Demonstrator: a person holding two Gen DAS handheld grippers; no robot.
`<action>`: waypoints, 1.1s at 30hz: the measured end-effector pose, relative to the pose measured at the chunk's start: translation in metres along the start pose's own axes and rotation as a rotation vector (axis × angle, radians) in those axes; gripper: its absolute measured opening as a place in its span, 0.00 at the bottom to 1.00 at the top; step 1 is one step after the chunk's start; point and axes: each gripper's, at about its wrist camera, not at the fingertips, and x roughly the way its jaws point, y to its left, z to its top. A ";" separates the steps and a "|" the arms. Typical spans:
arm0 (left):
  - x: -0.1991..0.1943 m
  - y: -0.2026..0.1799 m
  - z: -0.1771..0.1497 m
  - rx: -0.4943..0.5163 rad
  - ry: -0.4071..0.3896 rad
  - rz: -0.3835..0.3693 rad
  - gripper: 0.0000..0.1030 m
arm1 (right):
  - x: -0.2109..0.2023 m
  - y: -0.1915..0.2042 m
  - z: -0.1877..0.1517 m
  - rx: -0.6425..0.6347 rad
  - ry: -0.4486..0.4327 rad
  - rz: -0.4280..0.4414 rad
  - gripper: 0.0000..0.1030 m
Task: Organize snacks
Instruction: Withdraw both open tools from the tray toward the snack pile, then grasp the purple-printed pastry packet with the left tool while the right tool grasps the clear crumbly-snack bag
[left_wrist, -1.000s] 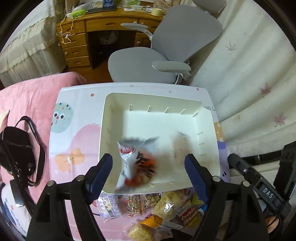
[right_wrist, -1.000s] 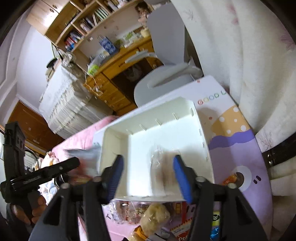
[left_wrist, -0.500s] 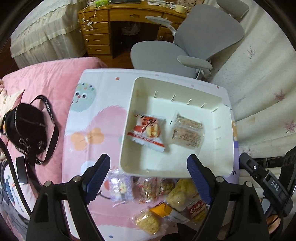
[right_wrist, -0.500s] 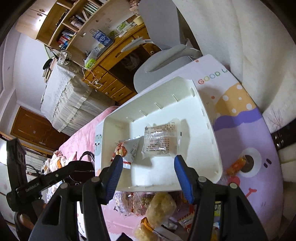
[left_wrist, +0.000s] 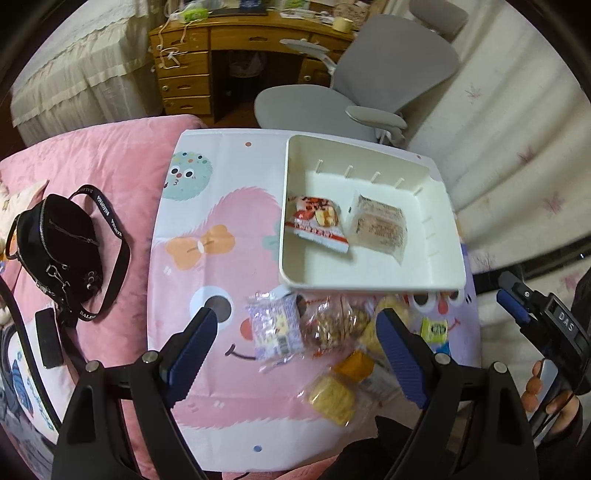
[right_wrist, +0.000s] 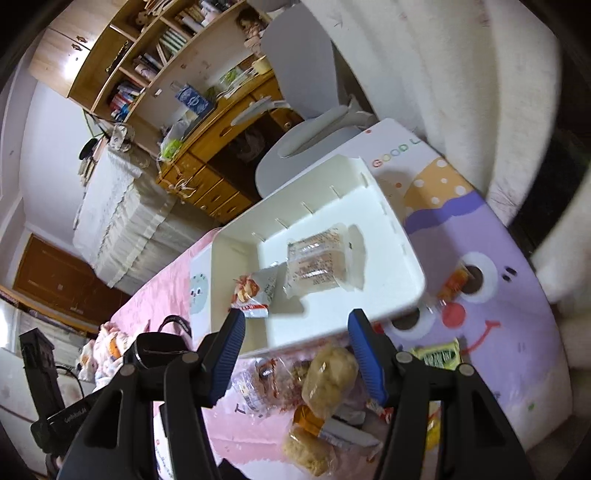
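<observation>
A white plastic bin (left_wrist: 295, 170) (right_wrist: 410, 258) stands on the patterned table. In it lie a red snack packet (left_wrist: 318, 222) (right_wrist: 255, 291) and a clear wrapped cake (left_wrist: 380, 226) (right_wrist: 314, 264). Loose snacks lie in front of the bin: a purple packet (left_wrist: 275, 328), a nut bar (left_wrist: 334, 323), a yellow puffed cake (left_wrist: 332, 395) (right_wrist: 328, 373) and a green packet (left_wrist: 434, 328) (right_wrist: 439, 354). My left gripper (left_wrist: 295, 328) is open and empty above the purple packet. My right gripper (right_wrist: 295, 332) is open and empty above the bin's near rim and also shows in the left wrist view (left_wrist: 517, 299).
A black bag (left_wrist: 59, 236) lies on the pink blanket (left_wrist: 110, 155) left of the table. A grey office chair (left_wrist: 332, 92) and a wooden desk (left_wrist: 221, 48) stand beyond the table. White curtains (left_wrist: 498, 129) hang on the right.
Both grippers let go of their snacks, which now lie in the bin. Both have pulled back toward the loose pile in front of the bin.
</observation>
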 end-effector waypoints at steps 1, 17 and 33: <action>-0.004 0.004 -0.006 0.011 -0.001 -0.015 0.84 | -0.005 0.001 -0.010 0.010 -0.008 -0.015 0.57; -0.034 0.054 -0.093 0.213 0.067 -0.149 0.85 | -0.065 0.028 -0.178 0.172 -0.140 -0.123 0.57; -0.015 0.068 -0.128 0.198 0.091 -0.173 0.85 | -0.064 0.026 -0.277 0.212 -0.123 -0.202 0.58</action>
